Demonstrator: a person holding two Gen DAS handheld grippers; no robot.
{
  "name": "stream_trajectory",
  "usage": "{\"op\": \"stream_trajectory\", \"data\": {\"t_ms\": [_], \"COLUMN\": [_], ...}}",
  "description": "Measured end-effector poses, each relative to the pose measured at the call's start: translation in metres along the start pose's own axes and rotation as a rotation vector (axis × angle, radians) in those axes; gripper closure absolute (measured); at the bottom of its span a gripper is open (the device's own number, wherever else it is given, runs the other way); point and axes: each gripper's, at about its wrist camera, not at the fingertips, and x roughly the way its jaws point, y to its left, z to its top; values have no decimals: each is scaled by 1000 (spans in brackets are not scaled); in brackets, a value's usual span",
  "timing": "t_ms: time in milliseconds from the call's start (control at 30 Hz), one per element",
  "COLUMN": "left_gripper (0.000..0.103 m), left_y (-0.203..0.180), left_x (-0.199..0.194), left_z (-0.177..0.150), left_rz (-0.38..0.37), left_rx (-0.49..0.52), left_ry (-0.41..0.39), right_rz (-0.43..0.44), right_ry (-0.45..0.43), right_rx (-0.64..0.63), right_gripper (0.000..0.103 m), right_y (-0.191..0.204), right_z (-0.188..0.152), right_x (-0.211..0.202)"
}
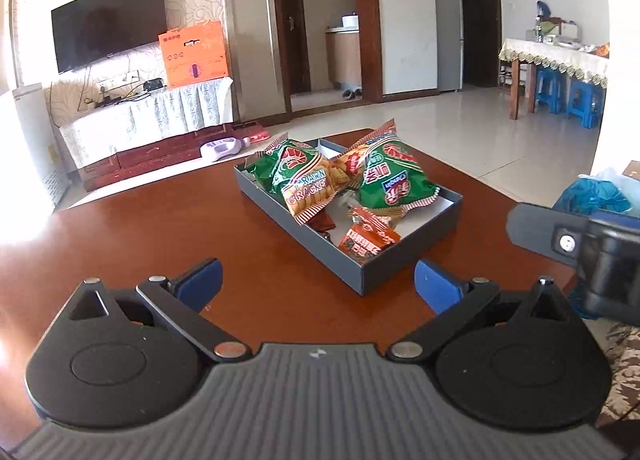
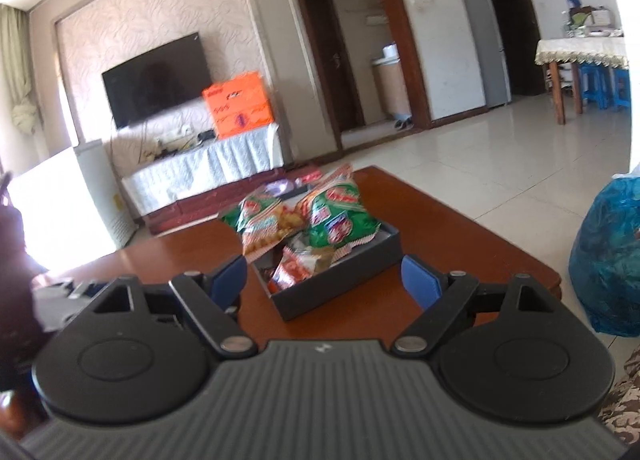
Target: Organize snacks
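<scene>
Both empty, jaws spread wide: left gripper (image 1: 318, 280) and right gripper (image 2: 324, 276), short of the grey box (image 1: 404, 256). Snack packets (image 1: 394, 176) heaped inside, overhanging its rim. Bare brown table (image 1: 160, 228) all around.

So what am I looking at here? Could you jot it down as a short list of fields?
place: living room, wooden table
container: shallow grey box on the table
contents: two green cracker bags on top, small orange packets beneath
left claw: open, empty, short of the box
right claw: open, empty, near the box's front corner
beside the table: blue plastic bag
background: TV, orange carton
</scene>
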Motion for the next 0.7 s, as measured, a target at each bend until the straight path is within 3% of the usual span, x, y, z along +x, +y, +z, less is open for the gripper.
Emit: {"op": "stream_trajectory", "data": {"t_ms": [200, 700], "left_gripper": [0, 0], "left_y": [-6, 5], "left_x": [2, -5], "left_z": [-8, -13], "left_rz": [-2, 16], "left_rx": [42, 2], "left_ry": [18, 7], "right_rz": [-32, -28], "right_ry": [19, 37], "right_rx": [-118, -146], "right_gripper": [14, 13], "right_y": [19, 17], "right_z": [-6, -7], "right_x": [7, 13]}}
